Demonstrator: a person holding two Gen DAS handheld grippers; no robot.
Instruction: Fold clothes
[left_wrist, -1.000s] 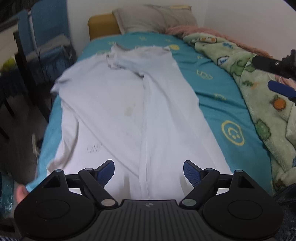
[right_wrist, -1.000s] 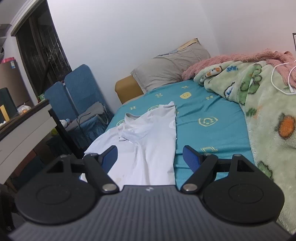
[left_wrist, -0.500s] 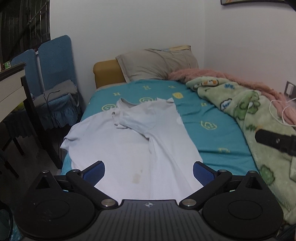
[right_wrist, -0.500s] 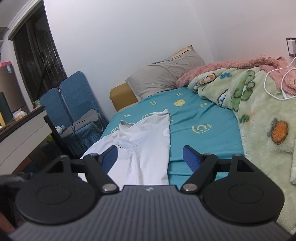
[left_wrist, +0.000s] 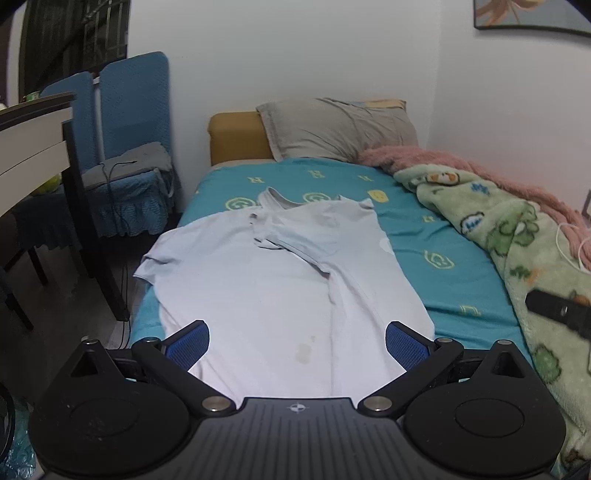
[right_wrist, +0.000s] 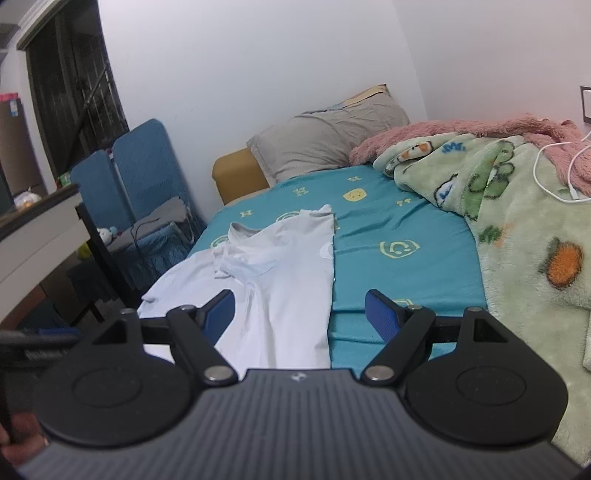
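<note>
With the shirt (left_wrist: 266, 295) lying ahead of and below both sets of jaws on the bed (left_wrist: 443, 258), its right side and sleeve already turned in over the middle, I judge the step in hand to be the matching fold of the left side. To do it well I would bring my left gripper (left_wrist: 297, 341) down to the left hem and sleeve, which hang out past the bed edge left of its jaws, pinch one layer only, and carry it across level so the new edge runs parallel to the first fold. My right gripper (right_wrist: 299, 312) could press the folded strip flat. Both jaws stand spread with nothing between them. Against the view a second ago, the left jaws have just been opening wider, still empty, and the shirt now sits farther off and lower in that view; the right view has barely changed.
</note>
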